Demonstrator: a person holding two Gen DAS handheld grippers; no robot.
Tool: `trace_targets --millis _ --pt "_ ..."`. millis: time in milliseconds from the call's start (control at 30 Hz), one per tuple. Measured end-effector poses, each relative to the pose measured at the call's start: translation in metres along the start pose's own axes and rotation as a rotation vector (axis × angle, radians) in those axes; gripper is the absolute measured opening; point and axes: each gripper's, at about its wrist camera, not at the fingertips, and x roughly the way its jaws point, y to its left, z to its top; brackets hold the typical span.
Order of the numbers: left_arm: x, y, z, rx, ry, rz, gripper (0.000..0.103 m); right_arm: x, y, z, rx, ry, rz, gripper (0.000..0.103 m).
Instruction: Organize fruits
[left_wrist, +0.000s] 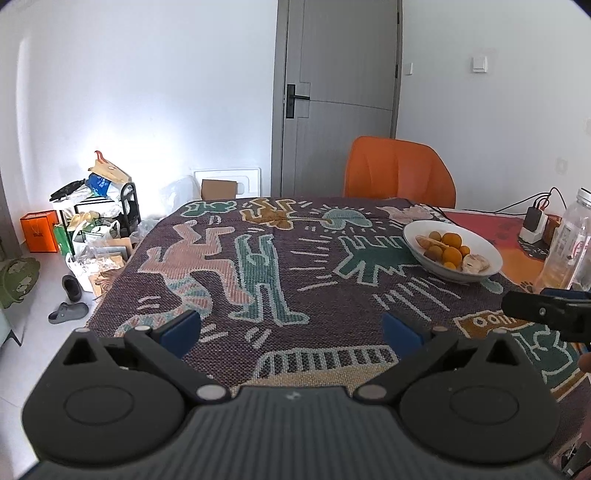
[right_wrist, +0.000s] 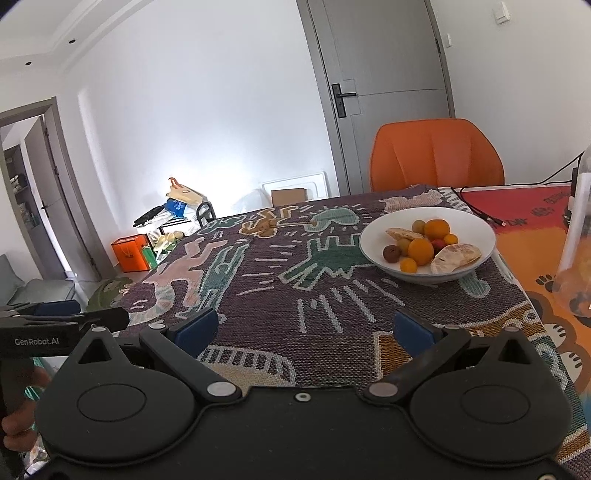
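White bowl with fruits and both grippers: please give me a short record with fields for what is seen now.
container: white round ceramic bowl on the patterned woven tablecloth
contents: small orange citrus fruits, one brown round fruit, pale peeled segments
left gripper: open, empty, above the cloth
right gripper: open, empty, pointing toward the bowl
behind table: orange chair
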Motion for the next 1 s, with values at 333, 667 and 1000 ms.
trace_targets --millis 333,667,1000 --pt "0.0009 0.0030 0.0012 -0.017 0.010 -0.027 0.103 0.0017 0.0028 -0.0010 -0.012 0.010 -0.002 0.103" --pt "0.0000 0.0026 0.0008 -0.014 0.009 -0.023 0.103 0.0029 0.0032 -0.0007 -0.017 0.011 -0.004 0.103" --pt "-0.0001 0.0006 -0.0001 -0.007 0.007 -0.023 0.103 0.0030 0.0038 -0.0004 -0.020 0.009 -0.003 0.103"
